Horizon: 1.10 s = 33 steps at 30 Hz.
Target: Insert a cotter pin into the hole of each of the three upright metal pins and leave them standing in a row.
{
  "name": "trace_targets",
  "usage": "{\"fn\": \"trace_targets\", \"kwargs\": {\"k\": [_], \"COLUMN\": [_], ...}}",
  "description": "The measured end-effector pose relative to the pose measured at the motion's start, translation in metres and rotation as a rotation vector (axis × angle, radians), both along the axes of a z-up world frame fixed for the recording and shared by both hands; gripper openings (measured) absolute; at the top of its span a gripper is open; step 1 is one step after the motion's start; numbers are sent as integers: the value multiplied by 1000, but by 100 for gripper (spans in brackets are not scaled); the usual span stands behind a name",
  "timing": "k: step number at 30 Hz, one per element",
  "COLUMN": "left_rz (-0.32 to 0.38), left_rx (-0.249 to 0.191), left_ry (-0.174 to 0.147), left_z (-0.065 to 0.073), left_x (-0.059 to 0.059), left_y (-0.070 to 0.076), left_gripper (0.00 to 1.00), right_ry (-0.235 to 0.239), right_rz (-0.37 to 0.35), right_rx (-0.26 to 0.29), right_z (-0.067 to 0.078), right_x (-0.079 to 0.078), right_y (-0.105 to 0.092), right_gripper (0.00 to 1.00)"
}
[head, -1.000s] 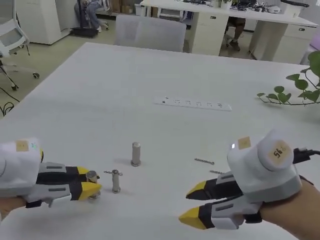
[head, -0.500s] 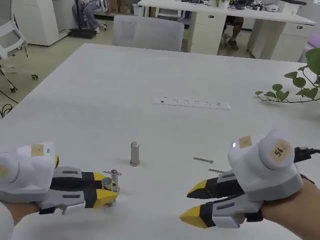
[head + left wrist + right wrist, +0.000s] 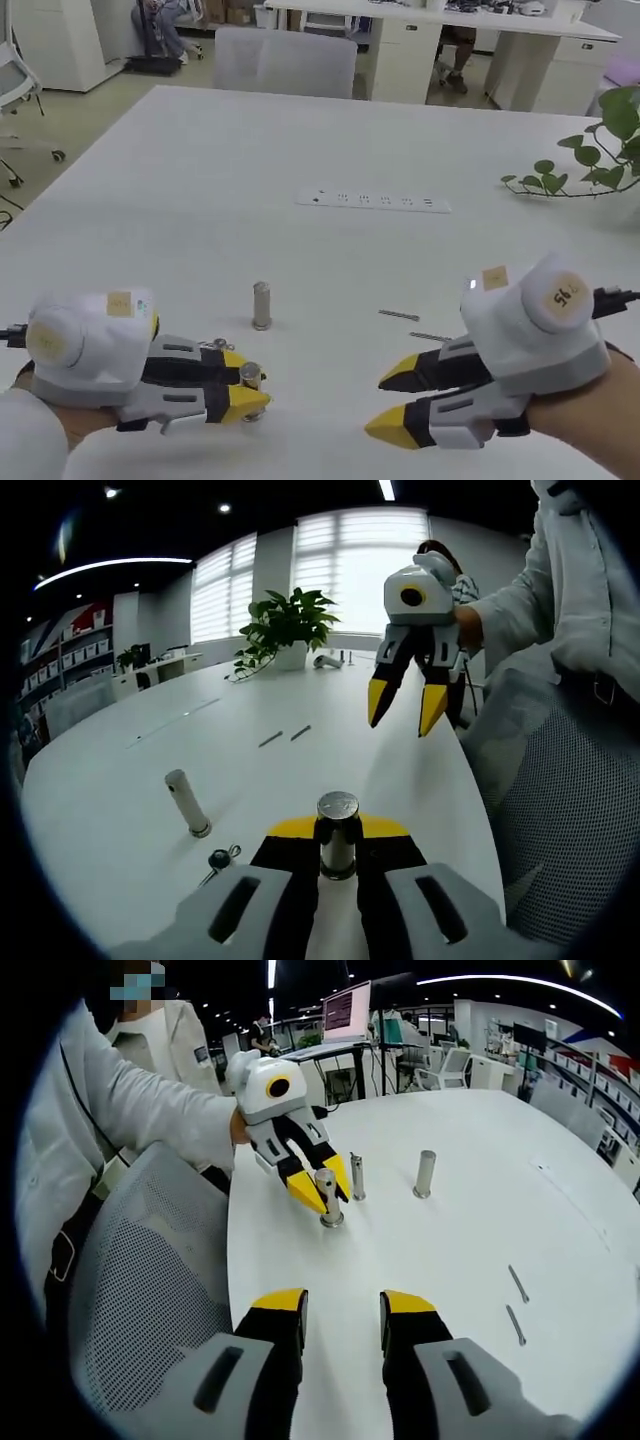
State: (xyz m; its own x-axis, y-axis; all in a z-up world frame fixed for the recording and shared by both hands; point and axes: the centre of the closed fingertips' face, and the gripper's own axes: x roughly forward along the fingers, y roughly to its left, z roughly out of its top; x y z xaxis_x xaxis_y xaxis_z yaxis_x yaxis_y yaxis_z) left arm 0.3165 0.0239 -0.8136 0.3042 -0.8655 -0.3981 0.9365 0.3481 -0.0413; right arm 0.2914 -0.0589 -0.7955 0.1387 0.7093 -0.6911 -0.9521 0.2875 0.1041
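**Remote bench, pin-and-cotter job.** At the white workbench [image 3: 300, 140], my left gripper [image 3: 248, 385] has its 2 yellow-tipped jaws closed snugly on the shaft of 1 upright metal pin [image 3: 338, 825]. It sits low at the near left of the head view. In the right gripper view that pin's foot appears to rest on the workbench, though I cannot be certain it touches.

My right gripper [image 3: 385, 404] hovers at the near right, well apart from the left. Its jaws are parted by a moderate gap with nothing between them.

A 2nd pin [image 3: 356, 1176] stands upright just beside the left gripper's jaws. In the left gripper view a thin wire loop [image 3: 232, 852] shows at its head, but it is too small for me to tell whether it passes through the hole.

A 3rd pin [image 3: 261, 305] stands upright on its own a little farther out on the workbench, near the other 2 but touching neither.

2 loose cotter pins [image 3: 398, 315] lie flat on the bare surface to the right of the 3rd pin, near the right gripper. They lie side by side and slightly apart.

Beyond them a white power strip [image 3: 372, 202] lies across the middle of the workbench. A leafy plant [image 3: 590, 160] reaches in from the right edge.
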Motion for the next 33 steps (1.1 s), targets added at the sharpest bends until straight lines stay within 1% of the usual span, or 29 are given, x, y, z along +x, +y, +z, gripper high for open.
{"fn": "trace_targets", "kwargs": {"k": [3, 7, 14, 21, 27, 29, 33], "left_rz": [-8, -35, -49, -48, -55, -57, -61], "left_rx": [-1, -2, -4, -11, -13, -12, -14], "left_ry": [0, 3, 8, 11, 9, 8, 8], "left_z": [-1, -2, -5, -8, -10, -10, -11], "left_x": [-1, -4, -5, -1, 0, 0, -1], "left_y": [-8, -21, -35, -40, -45, -46, -49], "left_gripper": [10, 11, 11, 11, 11, 11, 11], "right_ry": [0, 1, -2, -4, -4, -3, -4], "right_rz": [-5, -11, -25, -45, -55, -59, -61], "right_rx": [0, 0, 5, 20, 20, 25, 24], "right_z": [0, -1, -1, 1, 2, 3, 3], "right_x": [0, 0, 2, 3, 3, 3, 3], "right_y": [-2, -4, -9, -14, -21, -22, -26], "right_gripper": [31, 31, 32, 35, 37, 40, 43]}}
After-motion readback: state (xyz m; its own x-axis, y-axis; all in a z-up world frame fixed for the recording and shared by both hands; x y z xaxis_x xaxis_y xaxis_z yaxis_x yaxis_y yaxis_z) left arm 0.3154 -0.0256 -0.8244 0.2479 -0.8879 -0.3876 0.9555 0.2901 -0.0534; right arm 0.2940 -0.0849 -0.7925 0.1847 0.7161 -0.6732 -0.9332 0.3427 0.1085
